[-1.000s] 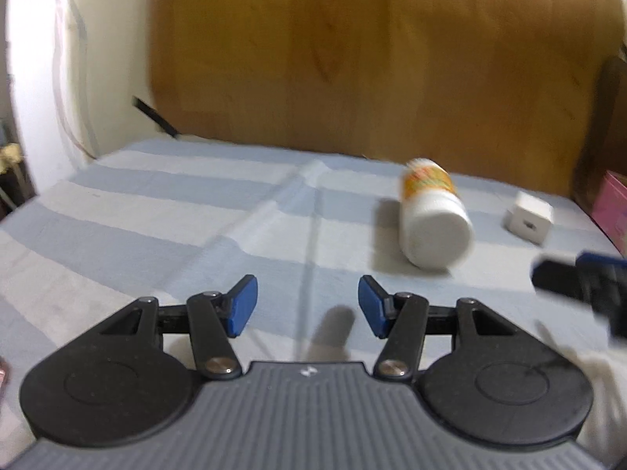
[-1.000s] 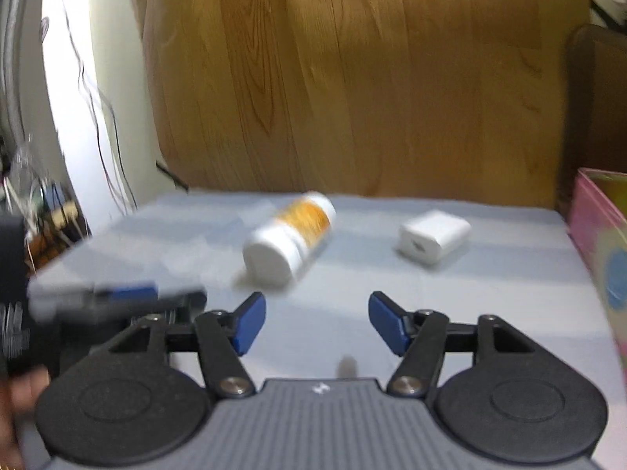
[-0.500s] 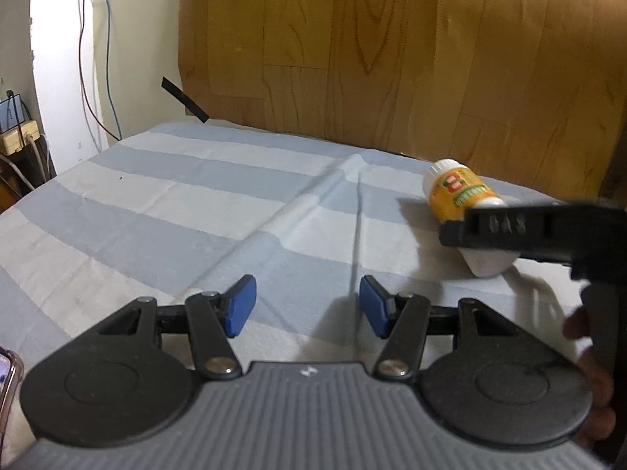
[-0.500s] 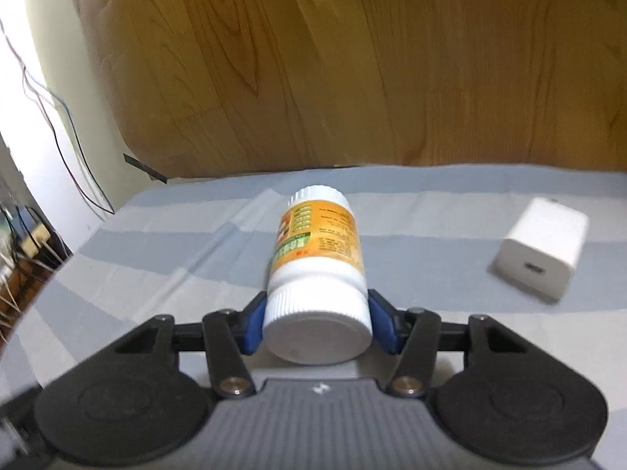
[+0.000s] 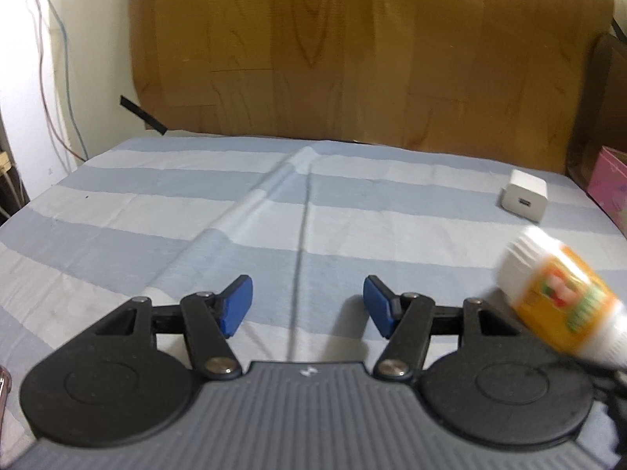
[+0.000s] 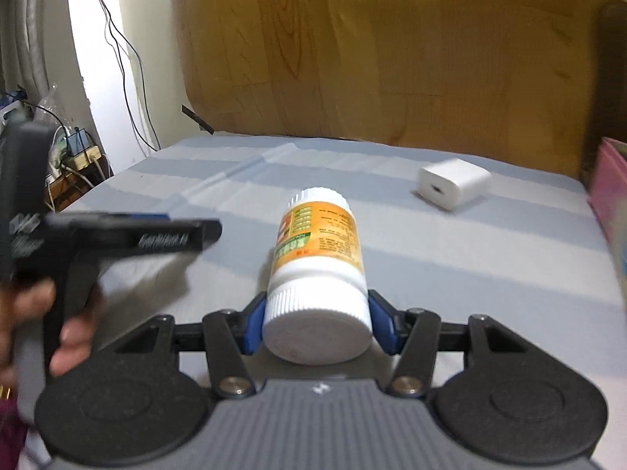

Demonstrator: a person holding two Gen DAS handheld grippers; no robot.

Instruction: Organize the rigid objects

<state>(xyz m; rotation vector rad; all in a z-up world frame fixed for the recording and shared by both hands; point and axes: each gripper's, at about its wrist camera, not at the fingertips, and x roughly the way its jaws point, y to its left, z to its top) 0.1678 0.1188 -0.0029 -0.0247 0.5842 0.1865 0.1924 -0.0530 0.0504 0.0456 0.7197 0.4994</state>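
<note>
Right gripper (image 6: pixel 316 327) clenched on pill bottle (image 6: pixel 318 270) at its cap end, near-left of white charger (image 6: pixel 454 183). Left gripper (image 5: pixel 307 305) released, empty. Best carried level, grip firm, clear of charger.

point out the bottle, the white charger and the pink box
bottle (image 6: pixel 318 235): right wrist view, on its orange label
charger (image 6: pixel 456 186): right wrist view, on its top face
pink box (image 5: pixel 611 188): left wrist view, on its near side wall
</note>
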